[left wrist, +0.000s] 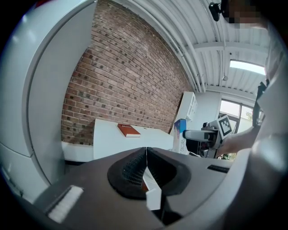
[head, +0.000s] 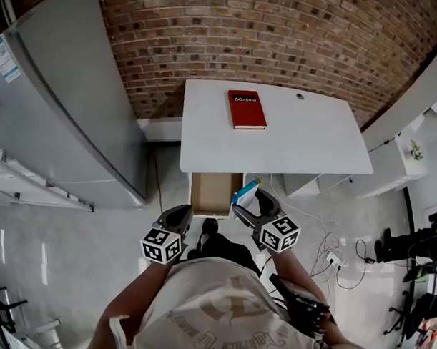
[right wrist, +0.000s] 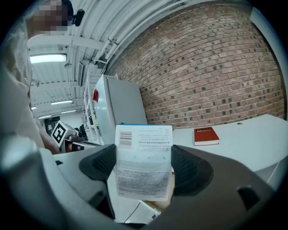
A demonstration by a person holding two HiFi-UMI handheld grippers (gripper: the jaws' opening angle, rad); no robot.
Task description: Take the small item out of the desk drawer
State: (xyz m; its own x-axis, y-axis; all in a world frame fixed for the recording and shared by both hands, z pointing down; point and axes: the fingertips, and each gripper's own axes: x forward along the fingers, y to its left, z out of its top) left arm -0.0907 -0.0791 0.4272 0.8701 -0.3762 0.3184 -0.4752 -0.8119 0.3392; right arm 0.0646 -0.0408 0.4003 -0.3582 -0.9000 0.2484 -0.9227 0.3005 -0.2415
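Far left: tall grey metal refrigerator (head: 66, 104), beside the desk, not involved.

Left gripper (head: 181, 214): jaws pressed fully together, nothing between them. It hangs just off the left front corner of the open drawer, idle.

Open wood-lined desk drawer (head: 212, 194): pulled out from under the front edge of the white desk (head: 289, 153), toward its left corner. The part of the floor on view is bare.

Small white-and-blue printed carton (right wrist: 144, 166): already out of the drawer, held upright above its right front corner. Right gripper (head: 252, 199): jaws parted to the carton's width and clamped on its two side faces, printed face toward the camera.

Red hardcover book (head: 246, 109): flat on the desk near the back edge, well apart from the grip.

Judgement: removal looks essentially done; what is left is carrying the carton clear and setting it down.

Risks:
- Thin card walls; too much squeeze could buckle them.
- The pads hold smooth faces, so a quick swing could let the carton slide out, into the drawer or onto the floor.
- The drawer juts out, so a low pass with either gripper could knock it.
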